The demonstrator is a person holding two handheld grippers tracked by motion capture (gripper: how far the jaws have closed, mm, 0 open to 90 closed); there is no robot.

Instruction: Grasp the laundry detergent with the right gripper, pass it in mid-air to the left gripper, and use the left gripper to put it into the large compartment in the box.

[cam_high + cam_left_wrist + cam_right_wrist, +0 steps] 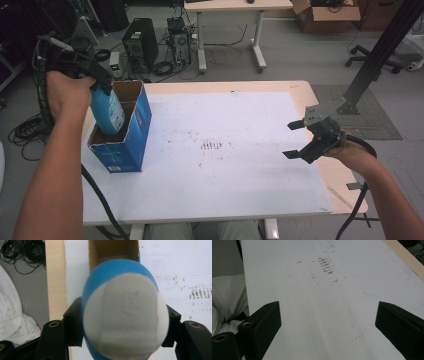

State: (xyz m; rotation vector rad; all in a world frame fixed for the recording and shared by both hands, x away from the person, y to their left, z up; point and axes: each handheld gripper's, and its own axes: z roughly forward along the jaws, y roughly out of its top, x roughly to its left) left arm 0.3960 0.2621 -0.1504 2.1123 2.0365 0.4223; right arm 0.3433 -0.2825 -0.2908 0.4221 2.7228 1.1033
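The left gripper is clamped on a smooth, rounded blue bottle with a white label, its black jaws pressing the bottle's sides near the top. In the left gripper view the bottle looks bulbous and glossy, capped toward the camera by a matte white, domed end with faint moulded ridges; the jaws grip it from both sides. The bottle hangs tilted with its lower end inside the open top of a blue cardboard box, whose raw brown inner walls and stiff, squared flaps are plain to see. The box stands upright at the left edge of the table, which is covered by a flat white sheet marked with dark scuffs to the right of the box; a pale wood rim shows around the sheet.

The right gripper hovers well to the right of the box, over the sheet's right edge, its blocky black jaws spread wide with nothing between them. In the right gripper view the right gripper frames bare sheet.
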